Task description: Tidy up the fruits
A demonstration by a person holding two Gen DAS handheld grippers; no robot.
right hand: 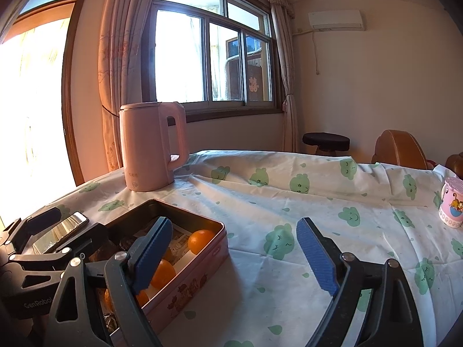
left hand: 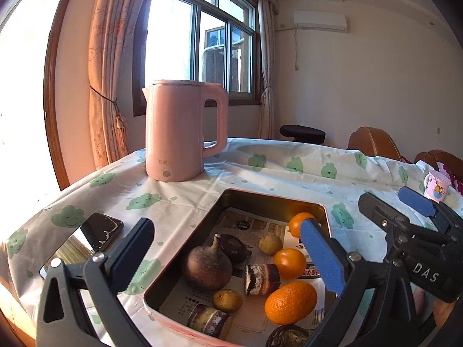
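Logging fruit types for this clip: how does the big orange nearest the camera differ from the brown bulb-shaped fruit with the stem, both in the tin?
The orange is bright orange with a glossy, dimpled skin; the brown stemmed fruit is dull, dark and rough. The orange lies on its side as a plain oval, while the brown fruit is round and tapers to a stem that points up. The orange sits toward the tin's right side, the brown fruit by its left wall. Both rest on the printed paper lining the tin, untouched by either gripper.

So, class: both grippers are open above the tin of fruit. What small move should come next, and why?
Probably lower the left gripper onto the middle orange mandarin in the rectangular metal tin. Its jaws stand wide and empty above the tin, while the right gripper hovers beside it over the cloud-print tablecloth.
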